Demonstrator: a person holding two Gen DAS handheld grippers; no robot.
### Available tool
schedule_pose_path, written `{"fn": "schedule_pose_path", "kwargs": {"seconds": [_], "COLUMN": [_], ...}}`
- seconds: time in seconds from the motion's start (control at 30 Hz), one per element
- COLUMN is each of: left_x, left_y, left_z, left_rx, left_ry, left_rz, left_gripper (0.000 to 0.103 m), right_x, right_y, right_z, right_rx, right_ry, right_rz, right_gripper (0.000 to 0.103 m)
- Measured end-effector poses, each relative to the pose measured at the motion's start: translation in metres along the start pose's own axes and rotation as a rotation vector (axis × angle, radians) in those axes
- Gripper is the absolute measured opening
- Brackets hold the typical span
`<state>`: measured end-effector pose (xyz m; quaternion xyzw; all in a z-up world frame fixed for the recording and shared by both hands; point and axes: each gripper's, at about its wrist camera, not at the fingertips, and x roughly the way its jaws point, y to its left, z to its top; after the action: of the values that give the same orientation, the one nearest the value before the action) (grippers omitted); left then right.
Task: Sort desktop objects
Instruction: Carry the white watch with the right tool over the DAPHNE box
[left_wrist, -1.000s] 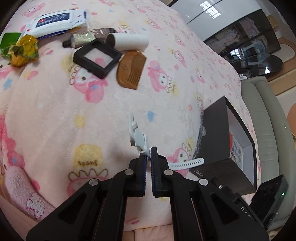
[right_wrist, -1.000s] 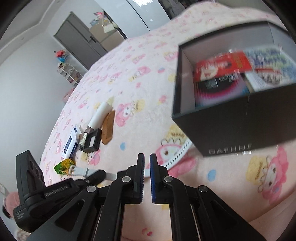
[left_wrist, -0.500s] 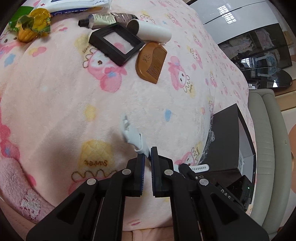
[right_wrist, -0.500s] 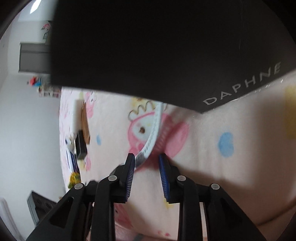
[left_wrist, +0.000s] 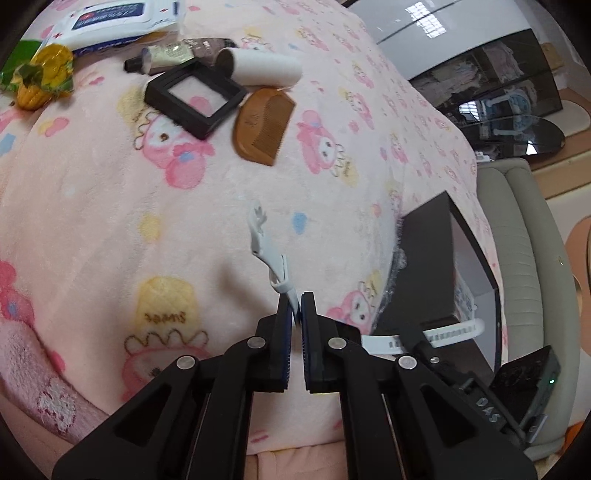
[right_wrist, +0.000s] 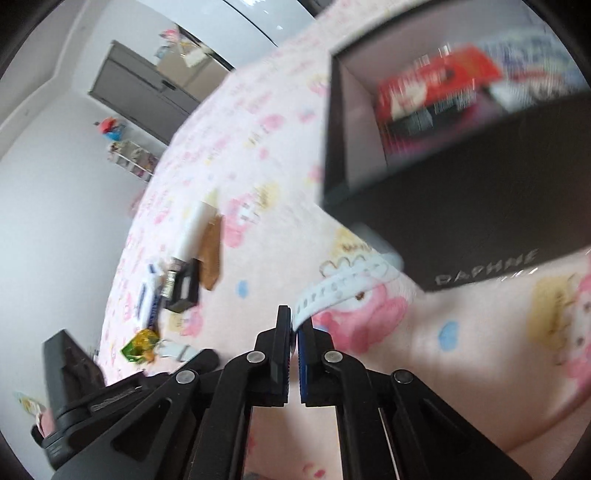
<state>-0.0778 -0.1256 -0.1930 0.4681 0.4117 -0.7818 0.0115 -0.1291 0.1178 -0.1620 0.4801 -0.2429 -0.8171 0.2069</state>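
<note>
A white watch strap is held between both grippers above the pink blanket. My left gripper is shut on one end of it. My right gripper is shut on the perforated end, which also shows in the left wrist view. The black box stands to the right with red and blue packets inside. It also shows in the left wrist view.
At the far side lie a black frame, a wooden comb, a white tube, a small hand-cream tube, a wipes pack and a yellow candy. A grey sofa lies right.
My right gripper has shut on the strap's perforated end and lifted it away from the box side. My left gripper has kept its hold and lifted slightly.
</note>
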Motion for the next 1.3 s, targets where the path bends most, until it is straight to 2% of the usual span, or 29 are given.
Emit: {"fn": "schedule_pose_path", "kwargs": {"seconds": [0.2,0.33,0.53,0.7,0.8,0.93,1.13,1.2,1.23,1.3], "left_x": [-0.023,-0.022,0.032,0.098,0.139,0.178,0.209,0.214,0.216,0.218], "left_y": [-0.055,-0.115,-0.201,-0.252,-0.265,-0.275,-0.275,-0.273,-0.271,-0.267], "left_z": [0.004,0.008,0.019,0.035,0.041,0.039,0.045,0.046,0.047,0.048], "left_rx": [0.114,0.228,0.338,0.323,0.271,0.292,0.256,0.244,0.238,0.219], "left_ry": [-0.031,-0.032,0.045,0.145,0.18,0.221,0.258,0.265,0.269,0.276], "left_rz": [-0.058,-0.094,-0.098,-0.062,-0.001,0.042,0.025,0.038,0.048,0.066], "left_gripper": [0.003,0.003,0.003,0.003,0.003,0.003,0.003,0.005,0.008,0.025], "right_x": [-0.051,-0.074,-0.096,-0.09,-0.075,-0.057,-0.057,-0.054,-0.053,-0.05], "right_y": [0.023,0.009,-0.041,-0.078,-0.096,-0.118,-0.142,-0.15,-0.155,-0.163], "right_z": [0.02,0.055,0.114,0.168,0.193,0.215,0.222,0.223,0.223,0.223], "right_rx": [-0.096,-0.101,0.009,0.099,0.157,0.248,0.27,0.289,0.314,0.36], "right_ry": [-0.111,-0.169,-0.214,-0.172,-0.167,-0.144,-0.166,-0.163,-0.152,-0.118], "right_rz": [0.046,0.032,-0.015,-0.141,-0.205,-0.211,-0.249,-0.307,-0.318,-0.307], "right_gripper": [0.002,0.002,0.002,0.003,0.003,0.003,0.003,0.003,0.003,0.004]}}
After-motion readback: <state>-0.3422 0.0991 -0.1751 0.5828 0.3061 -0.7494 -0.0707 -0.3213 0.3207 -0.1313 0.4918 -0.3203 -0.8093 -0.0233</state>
